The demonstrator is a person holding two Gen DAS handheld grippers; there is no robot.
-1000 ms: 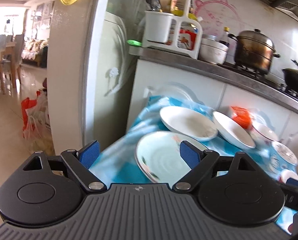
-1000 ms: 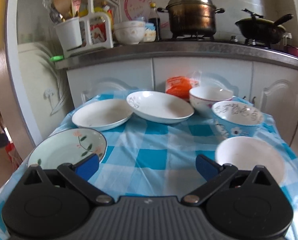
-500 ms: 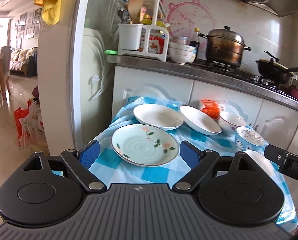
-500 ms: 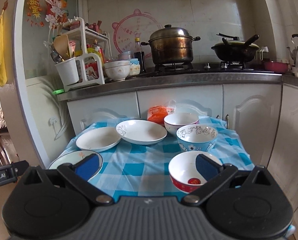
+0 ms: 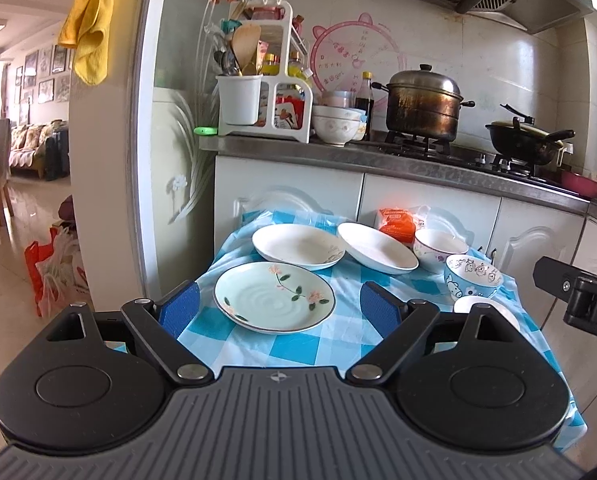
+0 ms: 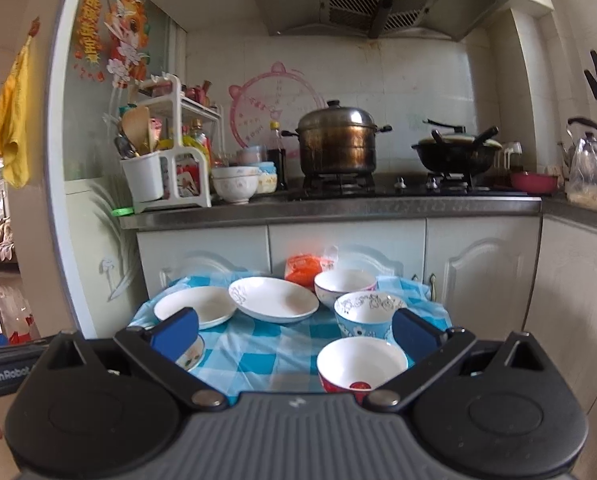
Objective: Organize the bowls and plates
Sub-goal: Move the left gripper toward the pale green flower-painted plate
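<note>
Checked desk (image 5: 322, 344) carries three plates and three bowls, all unstacked; both tongs (image 5: 278, 306) (image 6: 294, 334) gape wide, empty.

White-tiled kitchen wall (image 6: 418, 80), range hood (image 6: 362, 0), white cabinets (image 6: 346, 244), steel countertop (image 6: 378, 206)

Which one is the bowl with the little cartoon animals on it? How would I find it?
Find the small table with the blue checked cloth in front of the white kitchen cupboards. Three bowls line up along its right side, and the cartoon bowl is the middle one. It alone is light blue outside with little drawings round the rim; the white bowl sits behind it and the red-sided bowl in front.
</note>
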